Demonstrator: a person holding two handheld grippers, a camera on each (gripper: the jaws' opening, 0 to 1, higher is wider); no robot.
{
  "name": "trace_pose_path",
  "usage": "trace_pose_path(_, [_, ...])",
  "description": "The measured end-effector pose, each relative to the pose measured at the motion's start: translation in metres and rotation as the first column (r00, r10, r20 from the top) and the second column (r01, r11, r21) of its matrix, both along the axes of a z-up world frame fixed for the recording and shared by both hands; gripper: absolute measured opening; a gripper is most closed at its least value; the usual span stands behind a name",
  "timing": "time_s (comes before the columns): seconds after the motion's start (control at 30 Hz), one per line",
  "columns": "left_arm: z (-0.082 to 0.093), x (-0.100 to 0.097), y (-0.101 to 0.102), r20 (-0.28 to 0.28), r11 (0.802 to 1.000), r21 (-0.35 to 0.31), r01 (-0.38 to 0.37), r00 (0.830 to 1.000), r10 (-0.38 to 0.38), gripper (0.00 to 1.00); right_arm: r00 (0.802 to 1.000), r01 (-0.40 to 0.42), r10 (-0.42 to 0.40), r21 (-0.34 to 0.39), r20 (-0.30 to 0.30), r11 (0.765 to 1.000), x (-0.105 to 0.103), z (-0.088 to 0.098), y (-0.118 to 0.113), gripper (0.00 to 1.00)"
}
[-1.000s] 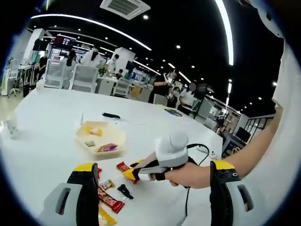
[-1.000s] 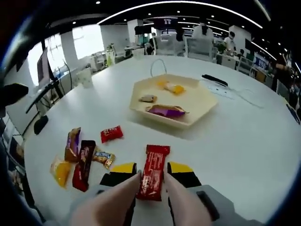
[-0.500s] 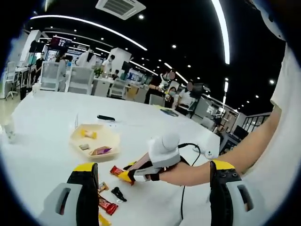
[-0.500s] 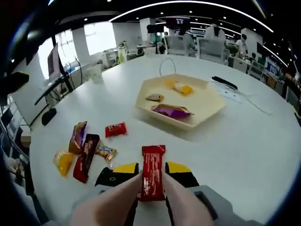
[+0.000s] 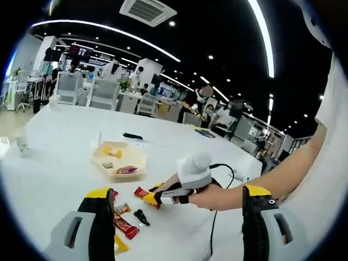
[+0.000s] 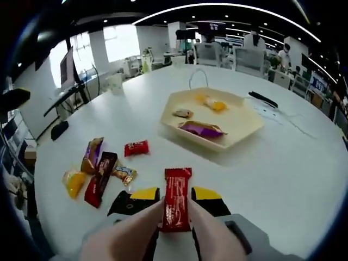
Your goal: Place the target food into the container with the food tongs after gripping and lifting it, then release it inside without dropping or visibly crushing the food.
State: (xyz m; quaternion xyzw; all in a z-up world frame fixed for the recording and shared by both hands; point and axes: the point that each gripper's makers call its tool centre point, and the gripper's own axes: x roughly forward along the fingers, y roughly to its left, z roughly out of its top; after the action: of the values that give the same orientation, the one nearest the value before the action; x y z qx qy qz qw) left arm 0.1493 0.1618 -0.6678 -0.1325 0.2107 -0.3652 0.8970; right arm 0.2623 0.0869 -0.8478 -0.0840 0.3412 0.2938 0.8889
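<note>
In the right gripper view, the right claw (image 6: pixel 176 197) rises from six o'clock with its yellow-tipped jaws clamped on a red snack bar (image 6: pixel 177 198), which stands lengthwise between them and is held above the white table (image 6: pixel 283 163). At twelve o'clock from the bar sits the cream hexagonal tray (image 6: pixel 247 130), well apart from it, holding a purple-wrapped bar (image 6: pixel 202 129), a small brown piece (image 6: pixel 184 113) and a yellow-orange packet (image 6: pixel 212 103). At nine to ten o'clock from the claw, loose snacks lie on the table: a small red packet (image 6: pixel 136 147), a dark red bar (image 6: pixel 100 178), a brown-and-purple wrapper (image 6: pixel 92 154), an orange packet (image 6: pixel 73 182) and a small patterned candy (image 6: pixel 124 174).

In the left gripper view, the left claw (image 5: pixel 176 215) has its two jaws standing wide apart at the bottom, with nothing between them. Between them, farther off, a hand (image 5: pixel 217 197) holds the right claw (image 5: pixel 154 197), whose yellow tips point toward nine o'clock over the table (image 5: pixel 60 141). The tray (image 5: pixel 120 161) lies at about eleven o'clock from that claw, and the loose snacks sit just beside the left jaw, near seven o'clock.
</note>
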Motion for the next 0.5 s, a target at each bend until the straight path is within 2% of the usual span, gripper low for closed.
trace_pose_path(0.17, [0.007,0.005,0.007,0.012,1.0,0.001,-0.018,1.0,0.018,0.98,1.0,-0.014,0.014,0.008,0.004,1.0,0.0,0.002,0.0,0.22])
trace_pose_path(0.37, [0.003,0.009,0.012,0.013,1.0,0.011,-0.012,1.0,0.012,0.98,0.999,-0.035,0.035,0.011,0.008,0.999,0.0,0.001,0.0,0.22])
trace_pose_path(0.5, [0.006,0.013,0.022,0.038,0.999,0.014,-0.037,0.999,0.036,0.98,0.998,-0.055,0.055,0.015,0.009,0.998,-0.001,0.001,0.0,0.22])
